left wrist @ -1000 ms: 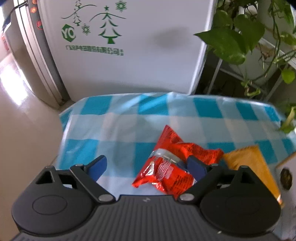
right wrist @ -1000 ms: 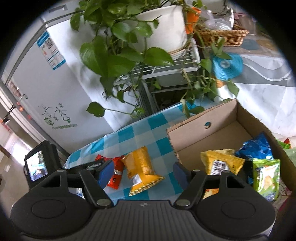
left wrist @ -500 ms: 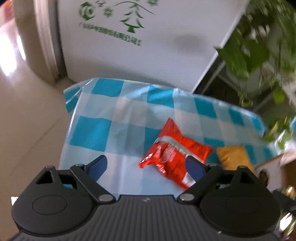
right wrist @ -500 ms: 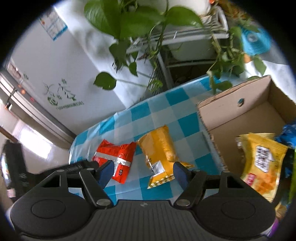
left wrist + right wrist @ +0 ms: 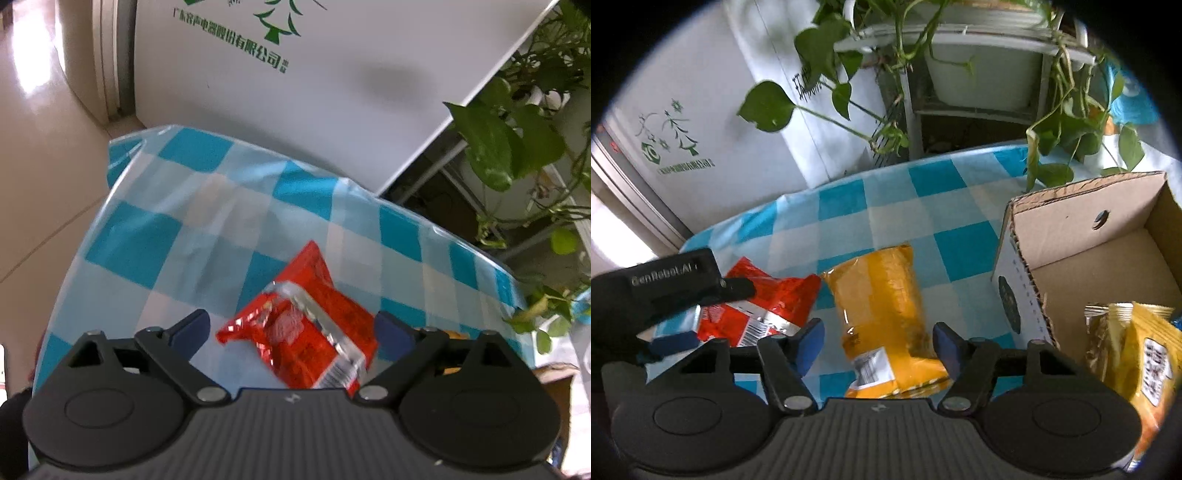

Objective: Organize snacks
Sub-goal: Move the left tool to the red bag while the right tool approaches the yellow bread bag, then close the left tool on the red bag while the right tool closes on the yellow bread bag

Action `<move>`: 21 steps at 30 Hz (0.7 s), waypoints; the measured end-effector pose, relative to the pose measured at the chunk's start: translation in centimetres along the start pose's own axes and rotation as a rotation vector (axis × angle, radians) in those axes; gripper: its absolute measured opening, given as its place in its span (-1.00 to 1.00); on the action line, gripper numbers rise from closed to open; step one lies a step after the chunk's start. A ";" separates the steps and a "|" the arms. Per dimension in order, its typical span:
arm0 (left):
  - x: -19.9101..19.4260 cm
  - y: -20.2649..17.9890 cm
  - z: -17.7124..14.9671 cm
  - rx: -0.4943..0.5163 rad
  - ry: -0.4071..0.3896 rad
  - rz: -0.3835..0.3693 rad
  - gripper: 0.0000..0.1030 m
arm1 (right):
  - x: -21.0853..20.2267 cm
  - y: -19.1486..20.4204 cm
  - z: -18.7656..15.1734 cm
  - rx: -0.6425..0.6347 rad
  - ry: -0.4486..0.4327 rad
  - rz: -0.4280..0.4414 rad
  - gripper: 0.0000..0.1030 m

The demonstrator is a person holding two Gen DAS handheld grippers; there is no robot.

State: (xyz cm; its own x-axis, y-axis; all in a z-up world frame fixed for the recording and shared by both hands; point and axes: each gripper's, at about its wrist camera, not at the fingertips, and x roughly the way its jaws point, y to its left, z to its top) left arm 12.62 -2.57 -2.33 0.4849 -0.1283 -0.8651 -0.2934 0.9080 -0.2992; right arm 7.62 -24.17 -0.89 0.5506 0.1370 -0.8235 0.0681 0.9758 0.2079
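A red snack packet (image 5: pixel 303 328) lies on the blue-and-white checked tablecloth (image 5: pixel 184 221). My left gripper (image 5: pixel 291 326) hovers over it, jaws wide and still opening, the packet between the fingers but not pressed. An orange packet (image 5: pixel 882 306) lies to the right of the red packet (image 5: pixel 768 299). My right gripper (image 5: pixel 877 343) straddles the orange packet's lower end. Its jaws are closing and the pads do not press on the packet. The left gripper's black housing (image 5: pixel 665 291) shows at the left of the right wrist view.
An open cardboard box (image 5: pixel 1071 236) stands at the right of the table, with a yellow snack packet (image 5: pixel 1137 350) inside. Behind the table are a white appliance (image 5: pixel 295 92) and a metal plant stand (image 5: pixel 979 92) with trailing leaves. The floor (image 5: pixel 44 166) drops away on the left.
The left gripper has rolled, and the red packet now lies squarely between its fingers. The right gripper has come down close over the orange packet and its jaws have narrowed.
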 end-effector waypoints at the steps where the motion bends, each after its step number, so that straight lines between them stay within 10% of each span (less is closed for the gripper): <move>1: 0.2 -0.1 0.1 0.004 -0.005 0.016 0.87 | 0.4 0.0 0.0 -0.007 0.006 0.001 0.31; 21: 0.6 0.7 -0.2 0.174 -0.004 0.070 0.96 | 2.1 3.2 0.0 -0.187 0.008 0.006 0.05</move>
State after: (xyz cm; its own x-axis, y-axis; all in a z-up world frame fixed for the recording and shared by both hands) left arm 12.50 -2.07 -3.19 0.4720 -0.0614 -0.8795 -0.1799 0.9699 -0.1642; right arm 9.00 -20.75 -1.92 0.5441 0.1431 -0.8267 -0.0913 0.9896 0.1112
